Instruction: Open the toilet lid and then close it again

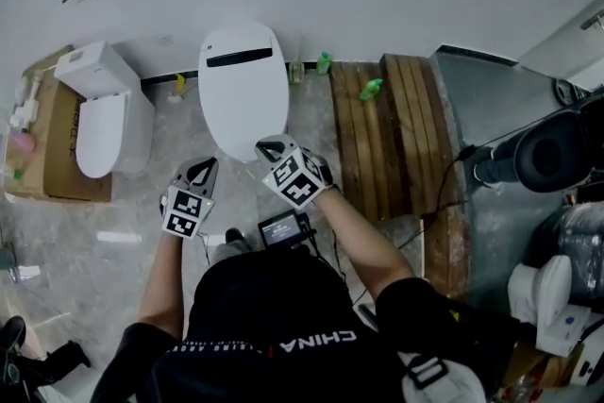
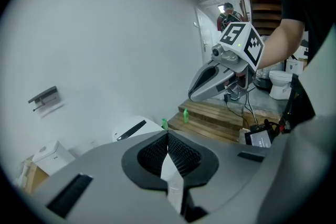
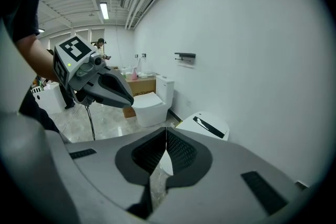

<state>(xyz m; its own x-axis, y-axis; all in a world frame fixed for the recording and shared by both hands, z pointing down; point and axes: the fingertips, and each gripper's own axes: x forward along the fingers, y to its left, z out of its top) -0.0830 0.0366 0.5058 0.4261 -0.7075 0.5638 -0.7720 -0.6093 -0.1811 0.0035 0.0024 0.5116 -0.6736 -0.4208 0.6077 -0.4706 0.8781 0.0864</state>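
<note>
At the bottom of the head view the 2 grippers sit side by side. The left gripper [image 1: 202, 167] and the right gripper [image 1: 272, 146] both have their jaws pressed together with nothing between them. Just beyond, at frame centre, the toilet lid [image 1: 243, 90] lies down, shut, its front edge beside the right gripper's tip. The likely trouble is that closed tips may slide off the smooth rim, letting the lid drop and slam. Another toilet [image 1: 102, 123] stands at upper left.
</note>
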